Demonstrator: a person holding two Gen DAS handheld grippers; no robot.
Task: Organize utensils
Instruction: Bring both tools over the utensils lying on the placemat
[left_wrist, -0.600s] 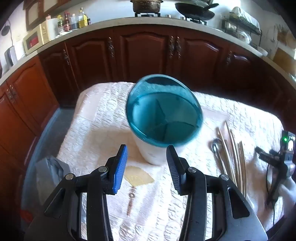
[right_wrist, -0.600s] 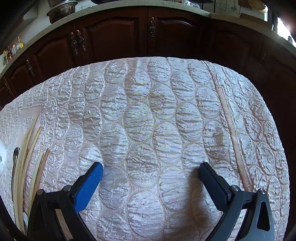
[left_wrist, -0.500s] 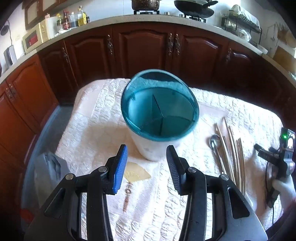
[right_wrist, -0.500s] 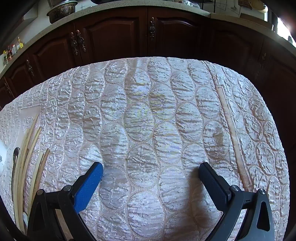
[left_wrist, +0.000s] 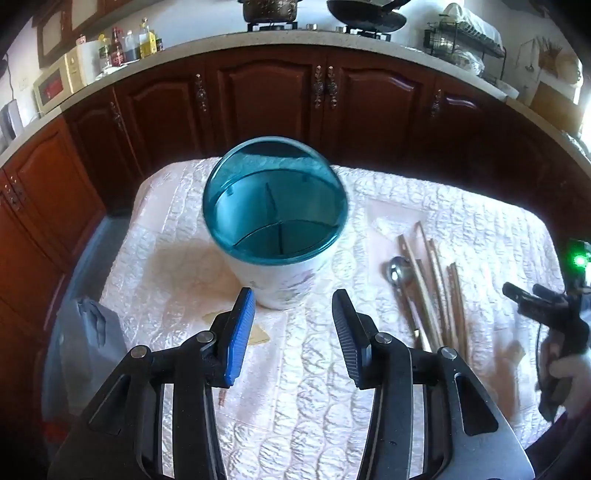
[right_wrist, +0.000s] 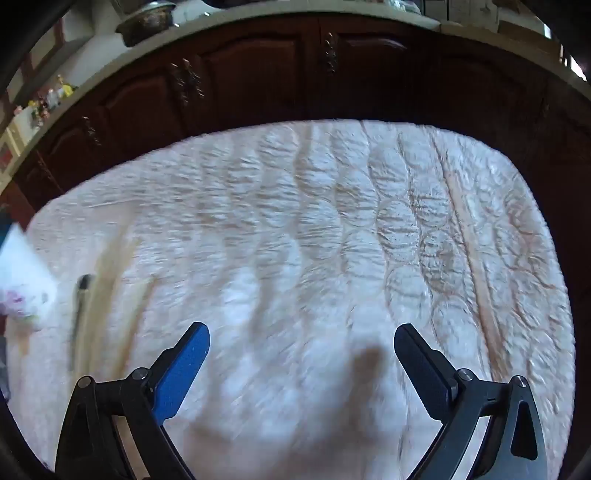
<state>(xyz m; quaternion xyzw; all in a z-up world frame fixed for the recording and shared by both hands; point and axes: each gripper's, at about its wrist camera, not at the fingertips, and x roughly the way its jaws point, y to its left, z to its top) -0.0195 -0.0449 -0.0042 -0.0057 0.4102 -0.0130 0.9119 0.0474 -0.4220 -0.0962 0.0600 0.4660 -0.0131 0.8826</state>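
A white utensil holder (left_wrist: 280, 273) with a teal divided insert stands upright on the quilted table (left_wrist: 303, 406). My left gripper (left_wrist: 293, 302) is open and empty, hovering just in front of the holder. To the holder's right lie a metal spoon (left_wrist: 399, 271) and several wooden chopsticks (left_wrist: 436, 280). My right gripper (right_wrist: 301, 334) is open and empty above bare cloth; it also shows at the right edge of the left wrist view (left_wrist: 546, 306). The blurred chopsticks (right_wrist: 99, 295), spoon (right_wrist: 79, 302) and holder (right_wrist: 22, 280) show at the left of the right wrist view.
A tan paper scrap (left_wrist: 255, 334) lies on the cloth by my left fingers. A grey bag (left_wrist: 88, 339) hangs off the table's left edge. Dark wooden cabinets (left_wrist: 266, 96) ring the table, with bottles, pots and a dish rack on the counter.
My left gripper has risen and drawn back a little from the holder. My right gripper has lifted and swung, blurring its view; the holder has come into its left edge.
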